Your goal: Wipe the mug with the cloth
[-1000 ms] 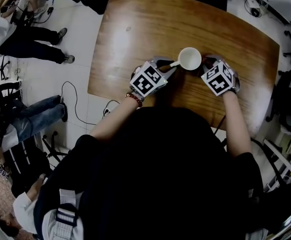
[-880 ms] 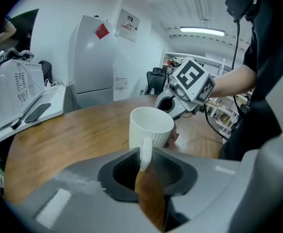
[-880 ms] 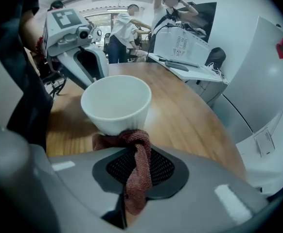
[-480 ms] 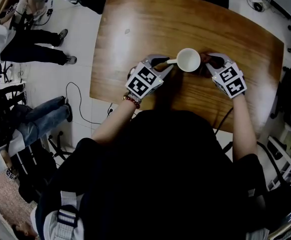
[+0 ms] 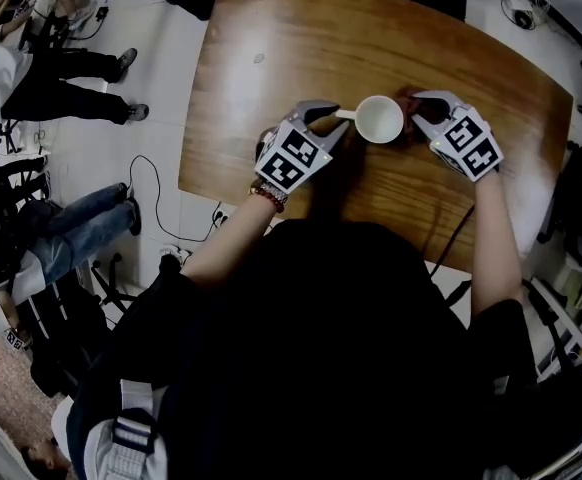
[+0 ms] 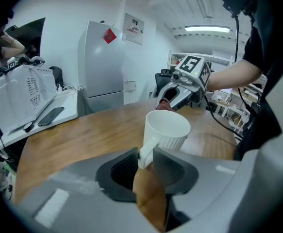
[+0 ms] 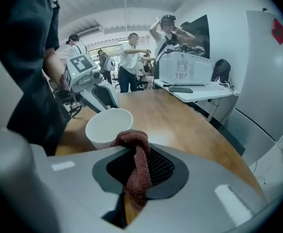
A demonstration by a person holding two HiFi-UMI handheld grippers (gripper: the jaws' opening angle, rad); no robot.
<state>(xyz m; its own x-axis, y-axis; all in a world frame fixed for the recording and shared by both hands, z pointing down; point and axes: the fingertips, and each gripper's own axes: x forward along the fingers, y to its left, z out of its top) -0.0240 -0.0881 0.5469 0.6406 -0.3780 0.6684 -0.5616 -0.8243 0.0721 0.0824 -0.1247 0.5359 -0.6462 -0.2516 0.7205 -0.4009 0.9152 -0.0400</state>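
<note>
A white ribbed mug [image 5: 379, 119] stands upright on the wooden table [image 5: 271, 58]. Its handle [image 6: 146, 152] points toward my left gripper [image 5: 339, 118] and lies between the jaws, which have eased apart and stand slightly open around it. My right gripper [image 5: 418, 111] is at the mug's far right side, shut on a reddish-brown cloth [image 7: 137, 164]. The cloth's bunched end [image 5: 408, 98] sits against the mug's outer wall. In the right gripper view the mug [image 7: 108, 126] is just beyond the cloth.
The table's curved edge [image 5: 196, 168] runs close to my left arm. A white desk with a printer and a phone [image 6: 49, 115] stands beyond the table. Several people [image 7: 132, 62] stand in the room; cables [image 5: 146, 198] lie on the floor.
My right gripper has swung further right and back around the mug with the cloth. The left gripper's jaws have loosened on the handle. The mug has stayed in place.
</note>
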